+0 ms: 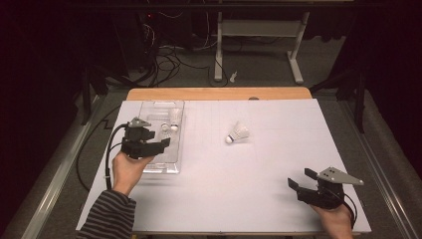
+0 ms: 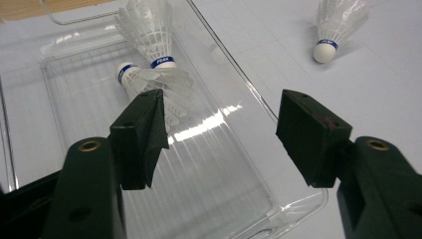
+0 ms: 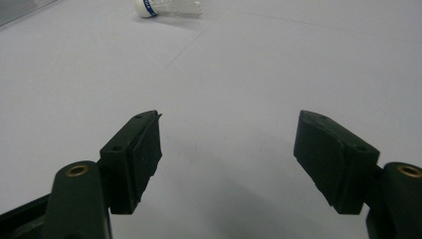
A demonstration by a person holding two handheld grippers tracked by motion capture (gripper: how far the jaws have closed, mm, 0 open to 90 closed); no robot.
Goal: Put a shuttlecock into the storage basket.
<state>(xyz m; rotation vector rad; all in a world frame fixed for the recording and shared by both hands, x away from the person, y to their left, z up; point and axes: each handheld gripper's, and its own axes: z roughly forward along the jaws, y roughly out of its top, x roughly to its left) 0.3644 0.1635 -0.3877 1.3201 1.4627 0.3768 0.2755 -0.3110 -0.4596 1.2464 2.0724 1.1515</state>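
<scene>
High view first: my left gripper hangs over the near half of the clear plastic tray, jaws spread wide with nothing between them, while my right gripper rests low at the near right corner of the white table sheet, also spread and empty. Two shuttlecocks already lie in the tray's far half, one across the other (from my left gripper view the upper one stands cork-down against the lower one, whose cork points away to the left). A third, the loose shuttlecock, lies on its side on the sheet, well apart from the tray and to its right, its cork end nearer me.

I judge the work to be gathering shuttlecocks into the tray, and my left jaws stand open above it because their load is let go. My right gripper sits back and idle, I think, to keep the middle of the table free; in my right gripper view the loose shuttlecock lies far ahead, well beyond my pads. It is the one still to fetch, and either hand would have to travel to it.
</scene>
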